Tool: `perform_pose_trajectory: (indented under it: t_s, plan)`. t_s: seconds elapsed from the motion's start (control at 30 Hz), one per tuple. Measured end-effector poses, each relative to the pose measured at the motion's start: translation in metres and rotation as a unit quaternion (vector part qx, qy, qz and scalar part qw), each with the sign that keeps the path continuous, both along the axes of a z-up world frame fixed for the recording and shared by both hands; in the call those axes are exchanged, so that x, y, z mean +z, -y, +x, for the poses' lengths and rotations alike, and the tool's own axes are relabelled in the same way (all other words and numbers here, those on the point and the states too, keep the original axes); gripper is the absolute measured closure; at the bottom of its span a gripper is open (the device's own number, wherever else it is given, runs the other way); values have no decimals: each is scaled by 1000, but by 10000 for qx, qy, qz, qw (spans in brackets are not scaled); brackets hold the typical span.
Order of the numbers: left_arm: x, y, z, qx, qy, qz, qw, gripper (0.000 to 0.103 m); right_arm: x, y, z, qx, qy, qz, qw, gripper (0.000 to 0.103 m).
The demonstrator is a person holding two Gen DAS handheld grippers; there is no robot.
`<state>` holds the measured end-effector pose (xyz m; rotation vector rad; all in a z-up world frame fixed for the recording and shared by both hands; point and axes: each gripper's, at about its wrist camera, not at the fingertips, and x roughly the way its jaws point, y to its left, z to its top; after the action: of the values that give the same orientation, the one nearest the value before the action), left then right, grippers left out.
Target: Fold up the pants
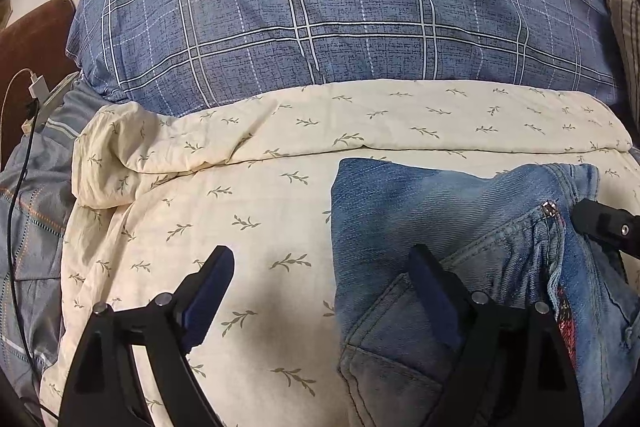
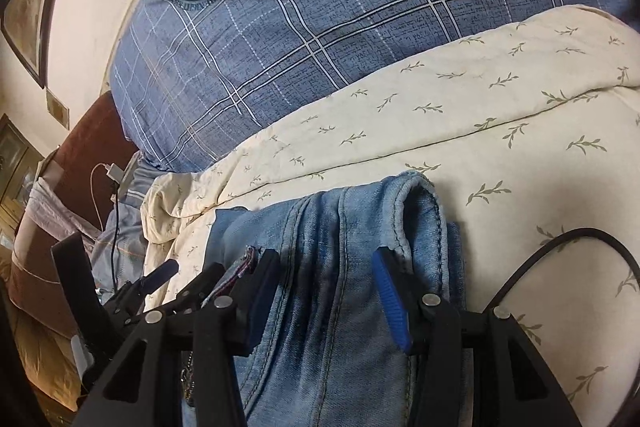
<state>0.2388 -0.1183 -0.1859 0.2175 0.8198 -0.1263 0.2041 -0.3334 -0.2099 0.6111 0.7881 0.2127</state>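
From the left wrist camera we see our left gripper (image 1: 324,267) with its fingers spread wide apart and nothing between them. The jeans (image 1: 440,219) lie folded on the cream bedspread (image 1: 260,211), filling the frame from about 3 to 5 o'clock. Our right-hand finger (image 1: 432,283) sits over the denim near a back pocket, while the left-hand finger hangs over bare bedspread, so the gripper straddles the jeans' left edge. At 3 o'clock the tip of the right gripper (image 1: 604,227) reaches in beside the zipper. A blue plaid pillow (image 1: 320,7) fills 12 o'clock, and a white charger plug (image 1: 38,87) with its cable lies at 9 o'clock.

From the right wrist camera our right gripper (image 2: 324,287) also stands open, one finger on either side of the jeans (image 2: 332,227), which run from 6 o'clock up to the middle; whether the pads touch the cloth we cannot tell. A rolled hem curls at the top of the denim. The left gripper (image 2: 176,279) shows at 8 o'clock, the bedspread (image 2: 500,131) spreads toward 3 o'clock, and the pillow (image 2: 340,7) sits at 12.
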Motion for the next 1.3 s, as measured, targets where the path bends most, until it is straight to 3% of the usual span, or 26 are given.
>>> perform_pose_trajectory:
  t_s: [1.3]
  plan:
    - [-5,-3,3,120,-23,-158,9998,7,1,-3,-3,79,34,-220,9997,50]
